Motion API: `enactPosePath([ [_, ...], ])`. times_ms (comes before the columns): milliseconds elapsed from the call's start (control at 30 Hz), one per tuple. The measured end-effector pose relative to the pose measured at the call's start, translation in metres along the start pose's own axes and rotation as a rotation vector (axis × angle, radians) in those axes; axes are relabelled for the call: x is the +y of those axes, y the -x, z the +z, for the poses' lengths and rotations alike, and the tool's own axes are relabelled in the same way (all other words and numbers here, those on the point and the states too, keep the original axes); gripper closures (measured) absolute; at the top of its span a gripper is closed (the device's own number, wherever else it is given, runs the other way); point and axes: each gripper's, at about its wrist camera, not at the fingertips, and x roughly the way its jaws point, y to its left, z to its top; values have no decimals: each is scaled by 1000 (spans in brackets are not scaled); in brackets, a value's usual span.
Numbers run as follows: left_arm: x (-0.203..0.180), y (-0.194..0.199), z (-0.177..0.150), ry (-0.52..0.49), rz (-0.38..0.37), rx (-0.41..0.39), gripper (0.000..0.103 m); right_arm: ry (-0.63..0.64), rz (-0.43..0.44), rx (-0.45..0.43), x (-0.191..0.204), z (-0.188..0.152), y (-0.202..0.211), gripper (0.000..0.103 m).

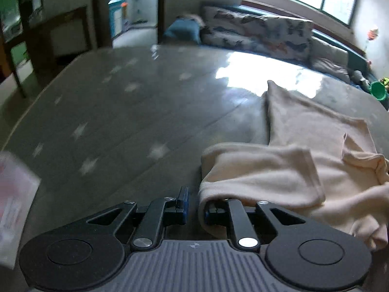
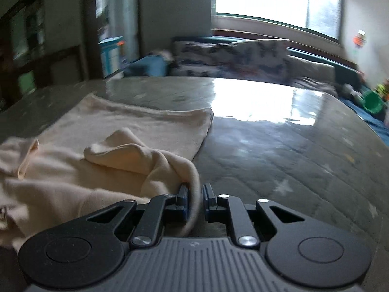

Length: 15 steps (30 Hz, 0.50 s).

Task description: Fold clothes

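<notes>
A cream garment point(image 1: 304, 146) lies crumpled on a glossy grey quilted surface point(image 1: 121, 109) with pale stars. In the left wrist view it fills the lower right. One edge drapes over the right-hand finger of my left gripper point(image 1: 194, 204), whose jaws stand slightly apart with bare surface showing between the left pad and the cloth. In the right wrist view the garment point(image 2: 109, 133) spreads across the left half of the surface point(image 2: 279, 146). A thick fold of it runs down between the jaws of my right gripper point(image 2: 195, 199), which is shut on it.
A sofa with patterned cushions point(image 1: 255, 31) stands beyond the far edge, under a bright window. A green cup point(image 1: 378, 91) sits at the far right, also seen as the green cup point(image 2: 372, 102). A pale pink sheet point(image 1: 14, 194) lies at the left edge. Dark furniture and a doorway are at the back left.
</notes>
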Motion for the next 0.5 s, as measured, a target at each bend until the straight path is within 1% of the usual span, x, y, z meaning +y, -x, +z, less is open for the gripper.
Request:
enactPosePath([
  [33, 7, 5, -5, 8, -7, -1, 86, 30, 9, 10, 4, 0, 4, 79],
  [67, 13, 10, -10, 15, -14, -2, 82, 64, 18, 20, 8, 0, 9, 75],
  [100, 19, 15, -14, 22, -21, -4, 74, 99, 27, 31, 12, 1, 15, 69],
  [133, 22, 20, -17, 21, -15, -5, 69, 132, 36, 38, 16, 1, 20, 69],
  [167, 23, 23, -19, 11, -6, -7, 60, 159, 41, 38, 19, 0, 27, 69],
  [200, 24, 27, -21, 1, 2, -10, 55, 183, 44, 36, 22, 1, 34, 68],
  [233, 23, 30, -23, -18, 2, -16, 55, 198, 51, 31, 23, 3, 41, 68],
  [300, 24, 36, -26, -57, 5, -29, 50, 197, 77, 17, 21, 12, 50, 68],
  [333, 24, 37, -27, -71, 10, -34, 46, 187, 95, 9, 20, 18, 51, 68],
  [400, 24, 40, -30, -98, 20, -44, 40, 153, 127, 0, 18, 31, 45, 68],
  [500, 26, 40, -33, -112, 23, -40, 38, 96, 172, -12, 15, 53, 29, 69],
])
